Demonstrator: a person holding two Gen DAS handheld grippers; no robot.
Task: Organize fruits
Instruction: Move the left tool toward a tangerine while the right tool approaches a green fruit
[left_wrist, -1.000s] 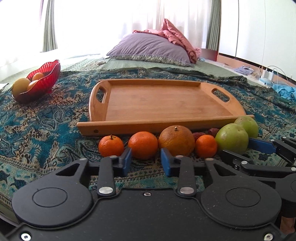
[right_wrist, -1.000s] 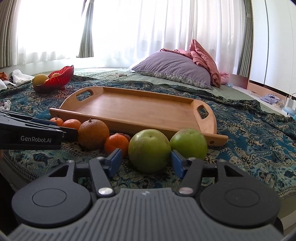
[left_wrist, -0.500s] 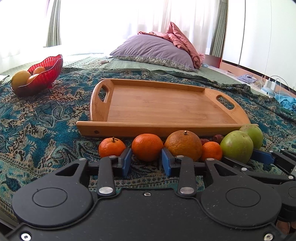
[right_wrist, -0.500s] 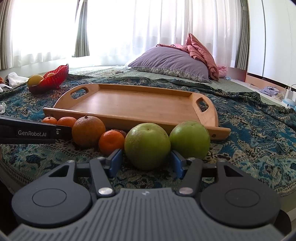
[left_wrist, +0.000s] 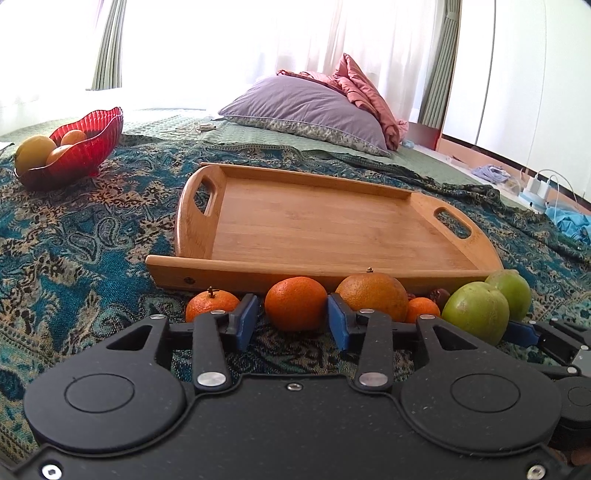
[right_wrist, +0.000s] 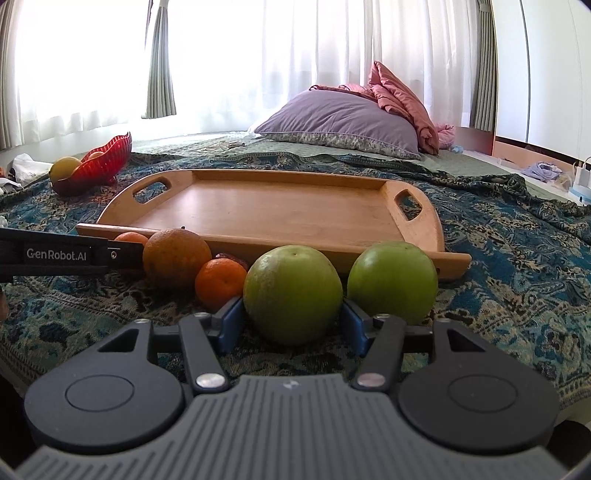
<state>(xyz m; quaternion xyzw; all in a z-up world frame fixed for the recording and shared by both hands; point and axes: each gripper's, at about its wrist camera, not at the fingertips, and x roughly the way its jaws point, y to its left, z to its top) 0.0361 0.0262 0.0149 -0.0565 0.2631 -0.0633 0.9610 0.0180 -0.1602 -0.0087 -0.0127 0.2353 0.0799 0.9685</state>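
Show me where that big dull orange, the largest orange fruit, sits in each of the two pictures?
Left wrist view: the big dull orange lies just right of centre, behind the left tool's right finger.
Right wrist view: the same fruit lies at left, beside the other tool's black bar.
Shared landmark: the wooden tray directly behind the fruit row.

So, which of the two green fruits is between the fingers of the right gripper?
The left green fruit, beside the small orange.
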